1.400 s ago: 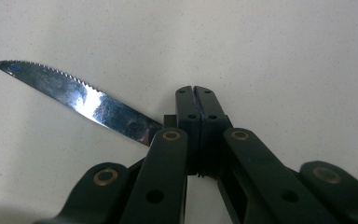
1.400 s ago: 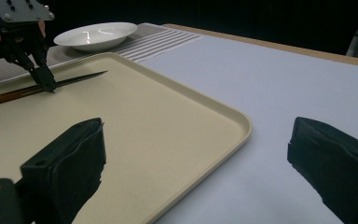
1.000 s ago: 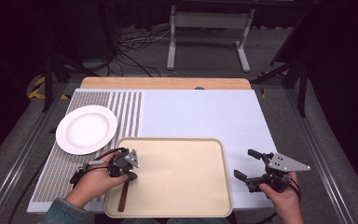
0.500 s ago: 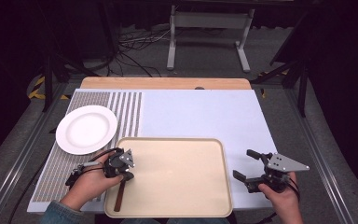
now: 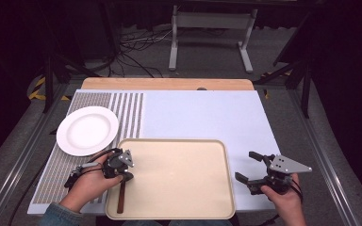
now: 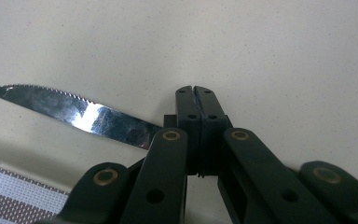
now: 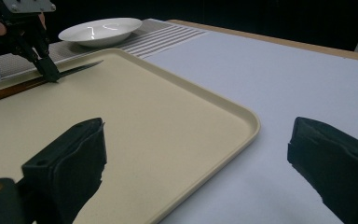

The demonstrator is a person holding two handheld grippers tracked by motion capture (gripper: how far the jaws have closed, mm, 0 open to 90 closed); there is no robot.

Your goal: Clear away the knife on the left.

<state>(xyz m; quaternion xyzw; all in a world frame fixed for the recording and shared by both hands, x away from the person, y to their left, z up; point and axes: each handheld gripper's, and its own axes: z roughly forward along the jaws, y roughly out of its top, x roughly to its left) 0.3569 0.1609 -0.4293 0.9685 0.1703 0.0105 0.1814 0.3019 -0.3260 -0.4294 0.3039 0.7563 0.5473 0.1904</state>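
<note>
High view: left gripper [image 5: 122, 173] clamped on knife [image 5: 120, 197], tray [image 5: 179, 197] near-left corner; right gripper [image 5: 250, 167] jaws apart, idle right of tray.
Left gripper view: serrated blade [image 6: 74, 112] juts left; thin grip, may pivot or slip on lift.
Right gripper view: plate [image 7: 100, 30] far left.

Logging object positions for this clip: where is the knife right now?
In the high view the knife lies in the tray along its left edge, beside the mat, with the left gripper shut on it; the plate sits just beyond.
</note>
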